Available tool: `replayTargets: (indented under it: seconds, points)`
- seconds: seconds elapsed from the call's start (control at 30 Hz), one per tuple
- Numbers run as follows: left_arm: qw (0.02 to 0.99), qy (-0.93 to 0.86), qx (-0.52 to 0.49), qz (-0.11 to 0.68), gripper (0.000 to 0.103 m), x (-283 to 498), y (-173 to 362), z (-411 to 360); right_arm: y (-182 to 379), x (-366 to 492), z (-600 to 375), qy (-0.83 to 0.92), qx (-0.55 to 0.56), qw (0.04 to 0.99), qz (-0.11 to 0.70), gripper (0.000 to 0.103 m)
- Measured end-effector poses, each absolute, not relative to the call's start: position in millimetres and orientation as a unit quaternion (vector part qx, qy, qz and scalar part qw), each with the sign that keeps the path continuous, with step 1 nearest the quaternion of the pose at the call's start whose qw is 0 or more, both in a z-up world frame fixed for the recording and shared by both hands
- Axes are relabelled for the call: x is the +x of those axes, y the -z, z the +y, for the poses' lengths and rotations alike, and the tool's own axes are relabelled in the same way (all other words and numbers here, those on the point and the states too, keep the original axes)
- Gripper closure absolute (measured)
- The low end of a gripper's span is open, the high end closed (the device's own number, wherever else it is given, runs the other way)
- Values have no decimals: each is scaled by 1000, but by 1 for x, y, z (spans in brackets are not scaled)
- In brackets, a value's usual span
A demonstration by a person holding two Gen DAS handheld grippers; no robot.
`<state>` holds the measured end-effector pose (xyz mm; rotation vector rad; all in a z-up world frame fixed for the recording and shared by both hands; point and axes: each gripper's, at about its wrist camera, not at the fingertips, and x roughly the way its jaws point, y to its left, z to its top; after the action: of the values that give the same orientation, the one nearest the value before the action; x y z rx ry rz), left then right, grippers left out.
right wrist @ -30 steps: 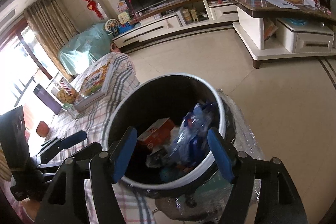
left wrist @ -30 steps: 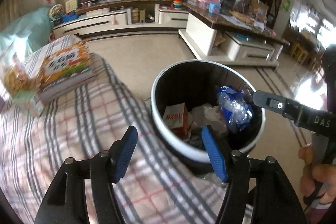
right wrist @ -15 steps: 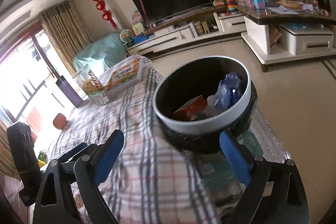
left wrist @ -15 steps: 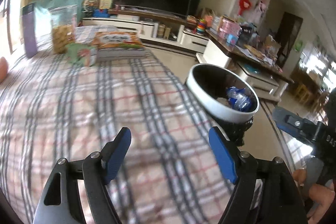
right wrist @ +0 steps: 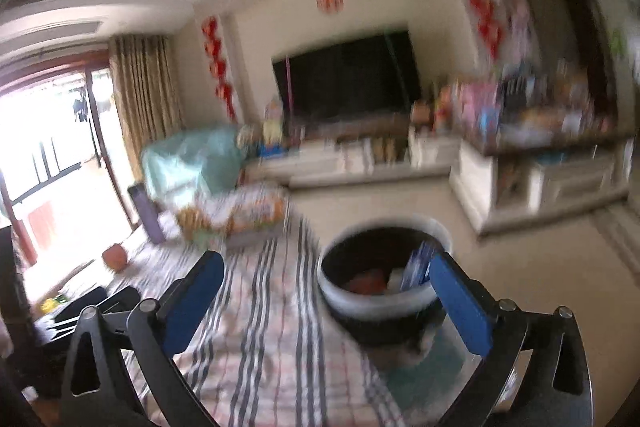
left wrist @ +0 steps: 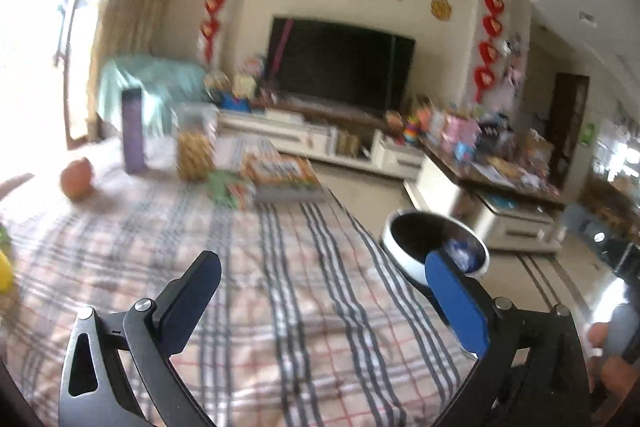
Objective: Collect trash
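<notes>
Both views pretty blurry, right one worse.

Left gripper (left wrist: 322,301) spread wide and opening, nothing between the jaws, just checked cloth (left wrist: 248,267) under it. Blue pads on black fingers, right finger overlapping the bin (left wrist: 400,241) in frame. Bin off the right edge of the cloth, on the floor, white rim, dark inside, blue plastic trash (left wrist: 460,251) sitting in it. A hand (left wrist: 604,359) at the far right edge, wrapped round a dark handle.

Right gripper (right wrist: 326,301) also splayed wide and opening, empty too. Same bin (right wrist: 352,297) just past its right finger, near-right of the cloth. Inside: a blue wrapper (right wrist: 418,265), something orange-red (right wrist: 366,279), some white scraps, too smeared to name properly. Clear plastic on the floor under the bin.

Farther back on the cloth: a book (left wrist: 280,173) lying flat, a snack jar (left wrist: 194,147) upright to its left, a purple bottle (left wrist: 133,129) standing left of that, and an orange ball-ish thing (left wrist: 77,179) at the left. Something yellow poking in at the left edge, can't tell what.

Far wall: big dark TV (left wrist: 340,65) over a white stand, red decorations either side, teal-covered chair (left wrist: 148,85) by the curtain. Cluttered counter (left wrist: 492,163) on the right, beyond the bin.
</notes>
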<state>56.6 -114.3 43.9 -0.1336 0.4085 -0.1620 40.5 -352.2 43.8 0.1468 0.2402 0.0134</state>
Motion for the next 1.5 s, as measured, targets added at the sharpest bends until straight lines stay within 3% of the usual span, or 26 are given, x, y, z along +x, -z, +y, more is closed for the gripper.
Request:
replayTargets:
  seconds: [0.2, 0.5, 1.5]
  points:
    - [985, 34, -42, 167, 1, 25, -29, -115, -29, 26, -331, 29, 22, 995, 94, 0]
    - [984, 12, -27, 174, 1, 25, -6, -126, 16, 30, -336, 40, 49, 990, 123, 0]
    - [988, 7, -5, 153, 1, 27, 2, -124, 20, 24, -329, 34, 39, 991, 120, 0]
